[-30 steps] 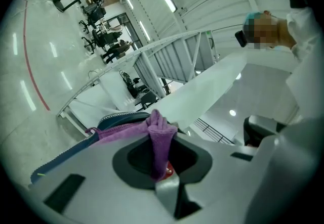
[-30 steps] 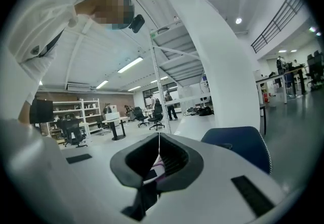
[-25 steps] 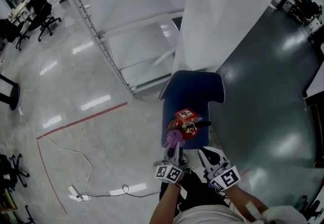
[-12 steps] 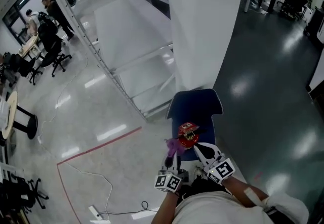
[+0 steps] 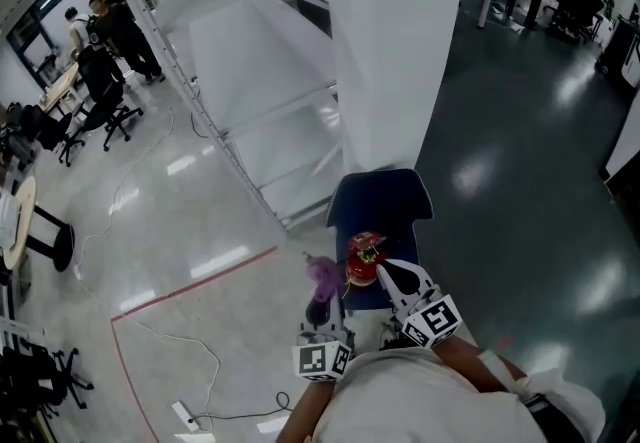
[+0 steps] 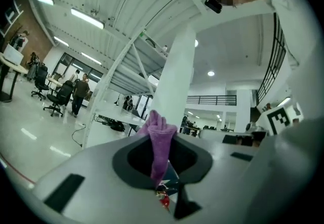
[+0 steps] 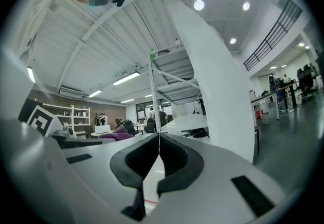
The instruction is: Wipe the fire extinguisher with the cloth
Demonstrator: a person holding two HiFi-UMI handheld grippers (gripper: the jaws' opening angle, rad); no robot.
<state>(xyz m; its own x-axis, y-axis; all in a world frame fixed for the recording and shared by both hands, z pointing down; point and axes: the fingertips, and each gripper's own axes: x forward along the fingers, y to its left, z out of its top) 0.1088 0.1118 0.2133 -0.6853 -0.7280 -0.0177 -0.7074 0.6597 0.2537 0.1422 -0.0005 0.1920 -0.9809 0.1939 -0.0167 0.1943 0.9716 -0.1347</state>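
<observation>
Our left gripper (image 5: 320,309) is clamped on the purple cloth (image 5: 322,274), which pokes up past its jaws, while our right gripper (image 5: 386,270) is closed on nothing. The fire extinguisher (image 5: 363,258) stands, upright we think, by the left corner nearest us of the blue chair (image 5: 390,199) seat, just right of the cloth and just beside the right gripper's tips, so the cloth must sweep rightward onto it

Bright ceiling lights (image 7: 198,4), glare streaks on glossy floor (image 5: 180,231), fisheye bending, dark rounded corners
</observation>
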